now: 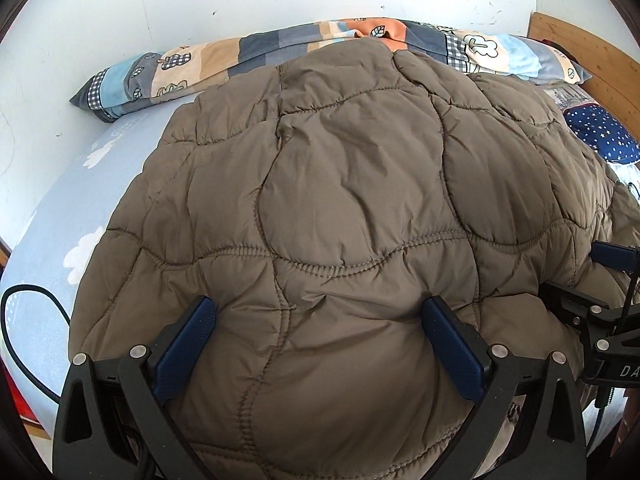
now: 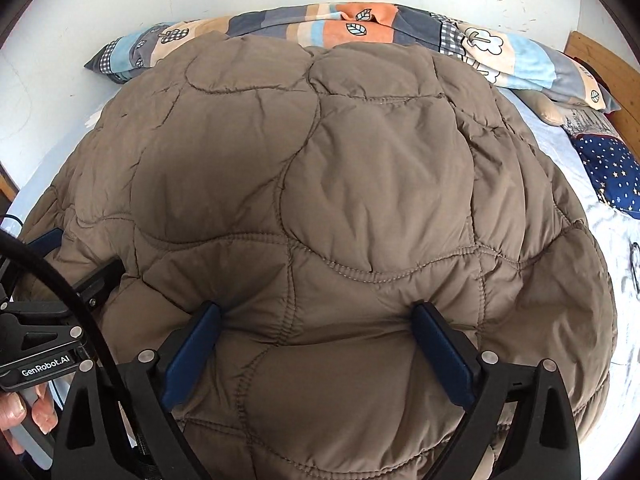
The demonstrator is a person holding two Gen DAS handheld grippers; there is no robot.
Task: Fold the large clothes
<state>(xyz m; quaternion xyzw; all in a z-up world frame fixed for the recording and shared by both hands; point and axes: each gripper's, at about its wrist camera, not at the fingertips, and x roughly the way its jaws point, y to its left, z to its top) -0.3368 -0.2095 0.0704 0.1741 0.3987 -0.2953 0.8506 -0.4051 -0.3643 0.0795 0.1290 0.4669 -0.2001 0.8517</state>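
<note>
A large brown quilted jacket (image 1: 340,184) lies spread on the bed and fills most of both views; it also shows in the right wrist view (image 2: 320,184). My left gripper (image 1: 318,308) is open, its blue-padded fingers pressed against the near bulge of the jacket. My right gripper (image 2: 316,312) is open too, fingers wide apart on the jacket's near edge. The right gripper shows at the right edge of the left wrist view (image 1: 600,280), and the left gripper shows at the left of the right wrist view (image 2: 68,268).
A patchwork pillow (image 1: 280,52) lies along the white wall behind the jacket. A navy star-print pillow (image 2: 612,168) sits at the right by a wooden headboard (image 1: 592,52). The light blue sheet (image 1: 60,216) carries a black cable (image 1: 36,300) at the left.
</note>
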